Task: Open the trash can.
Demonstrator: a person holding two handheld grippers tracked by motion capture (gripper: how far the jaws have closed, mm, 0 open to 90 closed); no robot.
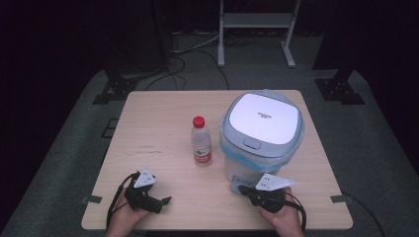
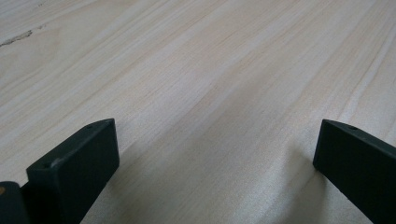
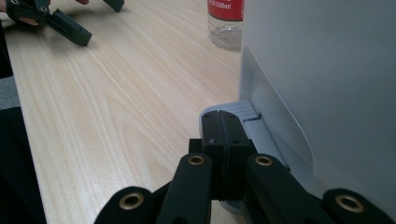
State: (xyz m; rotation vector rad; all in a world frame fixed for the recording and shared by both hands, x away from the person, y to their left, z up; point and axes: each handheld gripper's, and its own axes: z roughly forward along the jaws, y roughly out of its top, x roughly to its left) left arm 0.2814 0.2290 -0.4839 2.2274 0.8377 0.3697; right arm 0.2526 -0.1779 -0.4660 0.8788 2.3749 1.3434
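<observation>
We log a pedal bin standing at the right of the wooden table, lid down, with a blue liner edge showing under the rim. Its grey foot pedal juts from the base toward the person's side, at about 6 o'clock of the bin body.

The right gripper has its jaws pressed together with nothing between them. In the right gripper view the closed tips lie on top of the pedal's near end, or just above it; we cannot tell whether they bear down yet. In the high view the same gripper sits at the bin's 6 to 7 o'clock, tips pointing toward the base.

The left gripper rests low over the table at the near left, well apart from the bin. Its jaws stand wide apart over bare wood in the left gripper view, holding nothing.

A water bottle with a red cap and red label stands upright at 9 o'clock of the bin, near it but not touching, and untouched by either gripper.

Key relation: the pedal lies directly under and ahead of the right gripper's tips, its long axis running from the bin outward toward that hand. The right hand is much the nearer one.

Our judgement: the step in hand is pressing the pedal to raise the lid, which calls for a straight downward push, kept on the pedal's flat so the tips do not slip off its edge.
</observation>
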